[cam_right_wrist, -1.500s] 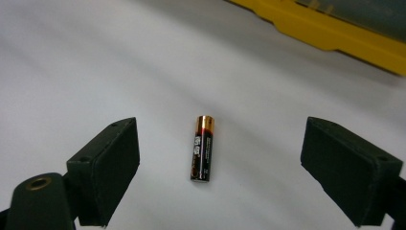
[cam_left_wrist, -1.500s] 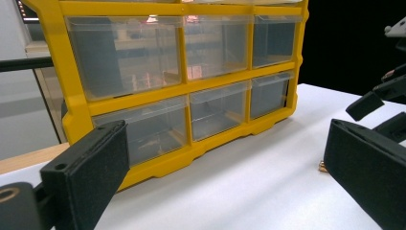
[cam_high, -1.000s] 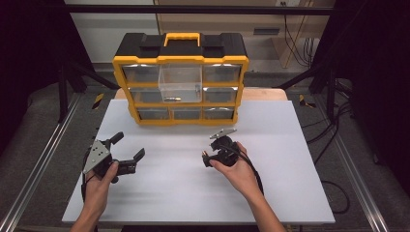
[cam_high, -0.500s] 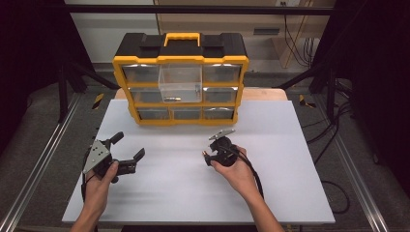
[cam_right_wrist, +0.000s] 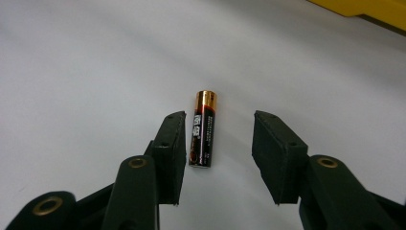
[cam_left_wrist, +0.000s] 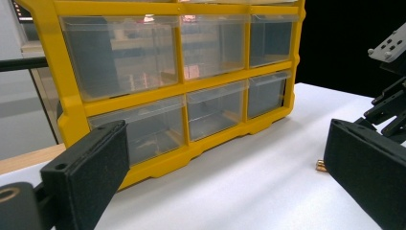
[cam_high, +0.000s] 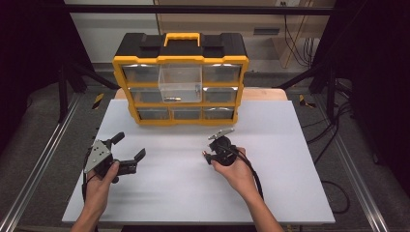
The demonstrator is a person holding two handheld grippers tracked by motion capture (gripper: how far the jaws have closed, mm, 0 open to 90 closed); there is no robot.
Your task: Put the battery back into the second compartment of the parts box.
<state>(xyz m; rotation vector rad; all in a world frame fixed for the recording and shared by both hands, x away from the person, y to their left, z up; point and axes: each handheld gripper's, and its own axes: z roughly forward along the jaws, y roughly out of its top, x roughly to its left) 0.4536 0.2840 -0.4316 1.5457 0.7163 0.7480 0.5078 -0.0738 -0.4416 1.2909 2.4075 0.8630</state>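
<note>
An AA battery (cam_right_wrist: 203,129), black with a copper end, lies flat on the white table. My right gripper (cam_right_wrist: 218,143) is lowered over it, open, with the battery between the jaws and close to the left finger (cam_right_wrist: 172,148). In the high view the right gripper (cam_high: 212,152) points down at the table's middle. My left gripper (cam_high: 129,146) is held open and empty at the left of the table. In its own view the left gripper (cam_left_wrist: 225,158) faces the yellow drawer organizer (cam_left_wrist: 72,110), and the battery's end (cam_left_wrist: 321,165) shows beside the right finger (cam_left_wrist: 368,158).
The yellow and black organizer (cam_high: 180,112) stands at the table's back edge, with its clear top-middle drawer (cam_high: 180,82) pulled out. A small object lies at that drawer's bottom. The white table (cam_high: 193,193) has bare surface in front. Metal rails run along both sides.
</note>
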